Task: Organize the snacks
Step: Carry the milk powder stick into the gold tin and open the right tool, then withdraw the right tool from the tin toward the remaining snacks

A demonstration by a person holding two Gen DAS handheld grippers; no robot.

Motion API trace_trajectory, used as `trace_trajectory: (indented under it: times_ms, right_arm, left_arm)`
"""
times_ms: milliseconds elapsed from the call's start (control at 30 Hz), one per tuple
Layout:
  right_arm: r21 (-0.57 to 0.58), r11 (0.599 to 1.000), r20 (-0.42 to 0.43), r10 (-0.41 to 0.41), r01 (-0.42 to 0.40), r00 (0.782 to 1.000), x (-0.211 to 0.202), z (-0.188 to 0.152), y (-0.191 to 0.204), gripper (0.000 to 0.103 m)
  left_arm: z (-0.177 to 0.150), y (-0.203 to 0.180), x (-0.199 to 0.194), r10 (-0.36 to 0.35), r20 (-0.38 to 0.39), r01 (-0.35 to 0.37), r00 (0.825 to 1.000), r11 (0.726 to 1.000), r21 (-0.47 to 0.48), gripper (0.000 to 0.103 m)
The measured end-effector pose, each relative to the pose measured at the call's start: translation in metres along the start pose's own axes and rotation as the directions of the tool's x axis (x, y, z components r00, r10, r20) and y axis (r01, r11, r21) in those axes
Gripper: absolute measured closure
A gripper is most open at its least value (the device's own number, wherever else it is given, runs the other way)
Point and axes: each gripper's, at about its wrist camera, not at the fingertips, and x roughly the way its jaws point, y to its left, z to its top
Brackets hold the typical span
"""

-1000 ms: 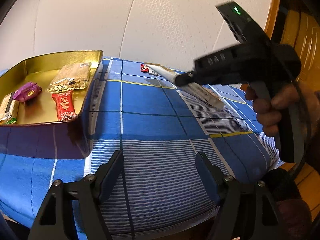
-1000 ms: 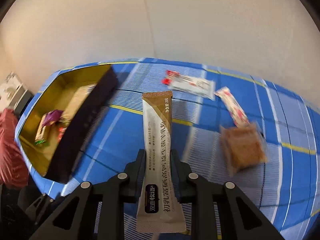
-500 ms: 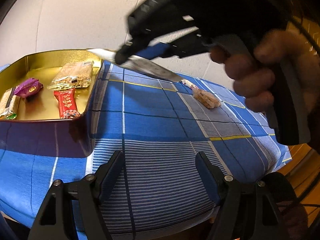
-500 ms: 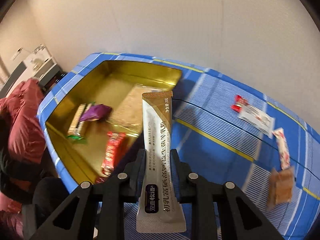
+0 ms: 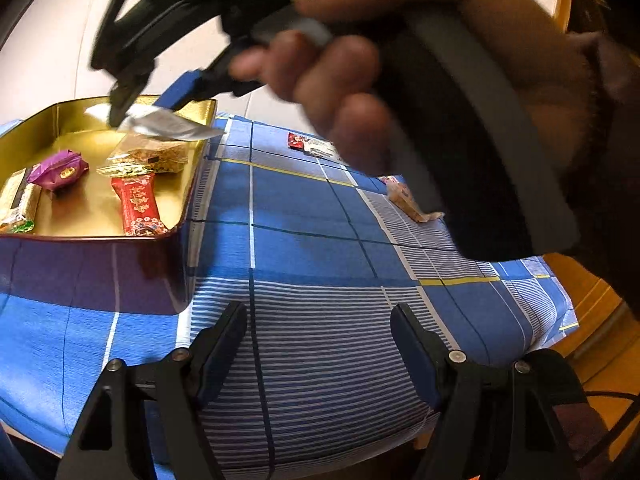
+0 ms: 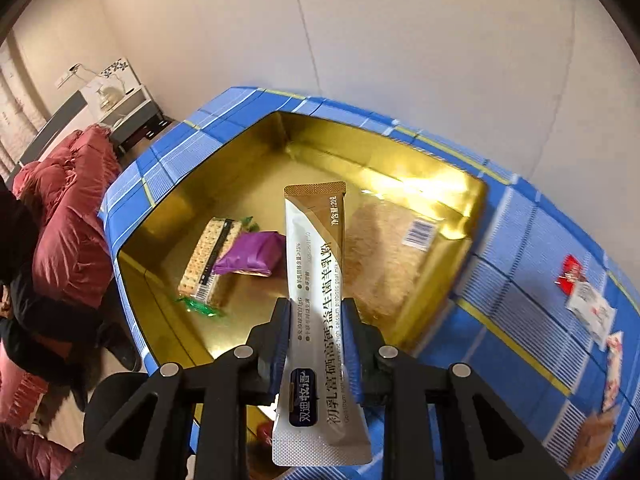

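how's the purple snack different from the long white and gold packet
The purple snack is short and plump; the white and gold packet is long, flat and narrow. The purple snack lies on the floor of the gold tin; the packet is up in the air over the tin, between the fingers of the right gripper. Both are sealed, single-serve wrappers.

a plain off-white wall (image 6: 400, 40) rises behind the blue checked tablecloth (image 5: 320, 248). at the left stand a white-and-grey cabinet (image 6: 120, 104) and a puffy dark-red quilted coat (image 6: 72, 216); orange-brown wooden furniture (image 5: 592, 312) sits at the right.
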Motion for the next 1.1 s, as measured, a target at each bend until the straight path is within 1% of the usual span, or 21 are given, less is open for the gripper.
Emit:
trace_trajectory:
  times_ms: [100,167,233,367,467,567,633,700,733,767,900,967,1033,1100]
  right_arm:
    - [0.012,0.999,-0.013,0.045,-0.045,0.999,0.008,0.002,0.001,0.074]
    - [0.032,0.997,0.005,0.067,-0.067,0.998,0.006,0.002,-0.002,0.071]
    - [0.051,0.996,0.034,0.074,-0.076,0.997,0.000,0.000,-0.006,0.071]
    - [0.091,0.993,0.095,0.064,-0.073,0.993,-0.021,-0.008,-0.021,0.071]
    - [0.133,0.990,0.151,0.030,-0.051,0.988,-0.042,-0.020,-0.038,0.071]
    - [0.192,0.981,0.177,-0.056,0.022,0.983,-0.061,-0.038,-0.065,0.071]
    - [0.234,0.968,0.175,-0.135,0.092,0.975,-0.072,-0.052,-0.084,0.071]
    - [0.284,0.945,0.165,-0.216,0.164,0.962,-0.084,-0.071,-0.108,0.071]
    - [0.320,0.926,0.157,-0.262,0.202,0.952,-0.090,-0.083,-0.122,0.071]
    - [0.347,0.911,0.151,-0.288,0.222,0.945,-0.096,-0.091,-0.132,0.071]
    - [0.473,0.840,0.144,-0.372,0.266,0.917,-0.116,-0.130,-0.172,0.071]
    - [0.507,0.817,0.150,-0.396,0.273,0.906,-0.124,-0.147,-0.183,0.071]
    - [0.538,0.794,0.151,-0.421,0.283,0.894,-0.128,-0.161,-0.189,0.071]
    - [0.560,0.770,0.155,-0.461,0.306,0.874,-0.130,-0.173,-0.192,0.071]
  left_arm:
    - [0.001,0.002,-0.002,0.002,0.000,-0.002,1.000,1.000,-0.006,0.028]
    - [0.001,0.003,-0.002,0.006,0.000,-0.006,1.000,1.000,-0.006,0.028]
    - [0.002,0.002,-0.003,0.010,0.001,-0.010,1.000,1.000,-0.004,0.028]
    - [0.001,-0.001,-0.002,0.026,0.000,-0.026,1.000,1.000,0.016,0.028]
    - [0.000,-0.002,-0.003,0.032,0.001,-0.032,0.999,0.999,0.026,0.028]
    - [-0.001,-0.005,-0.001,0.039,-0.001,-0.039,0.999,0.999,0.035,0.028]
    - [-0.001,-0.005,-0.001,0.041,-0.002,-0.041,0.999,0.998,0.037,0.028]
    - [0.000,-0.007,0.000,0.047,-0.008,-0.047,0.999,0.998,0.034,0.028]
    - [0.001,-0.006,0.001,0.050,-0.013,-0.049,0.999,0.998,0.032,0.028]
    - [0.003,-0.006,0.001,0.056,-0.022,-0.055,0.998,0.998,0.030,0.028]
    - [0.012,-0.016,0.009,0.080,-0.074,-0.079,0.994,0.997,0.014,0.028]
    - [0.018,-0.023,0.013,0.076,-0.104,-0.075,0.992,0.997,0.017,0.028]
    - [0.025,-0.036,0.014,0.071,-0.114,-0.066,0.991,0.997,0.046,0.028]
    - [0.033,-0.048,0.015,0.060,-0.115,-0.050,0.992,0.995,0.086,0.028]
